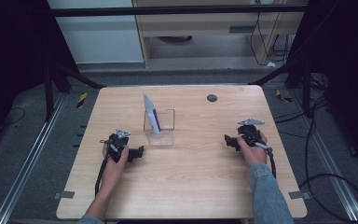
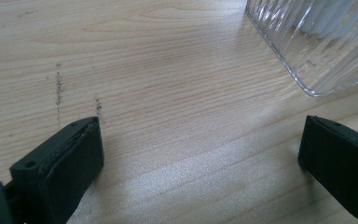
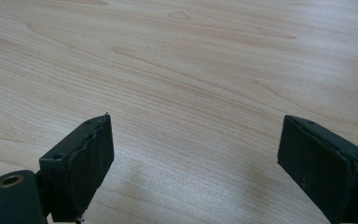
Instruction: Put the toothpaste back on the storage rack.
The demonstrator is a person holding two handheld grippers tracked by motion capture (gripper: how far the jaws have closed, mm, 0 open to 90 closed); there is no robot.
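We see a big wooden table [image 1: 186,186] under both of our tongs. On it stands a clear box [image 1: 160,127] with ribbed see-through walls, and a white tube [image 1: 152,113] with a purple stripe leans inside it, its top poking up above the rim. The box sits just past our left tongs [image 1: 138,152], a little ahead of them and to the side of the tips. In the left gripper view a corner of the clear box [image 2: 317,42] shows near the far jaw, close but not touching it. The left tongs [image 2: 200,154] are spread wide with nothing but bare wood between the jaws. Our right tongs [image 1: 227,140] rest well apart from the box, off on the other side of the table. In the right gripper view the right tongs [image 3: 196,158] are spread wide too and hold nothing. A small dark round spot [image 1: 211,98] lies on the table far ahead of both tongs.
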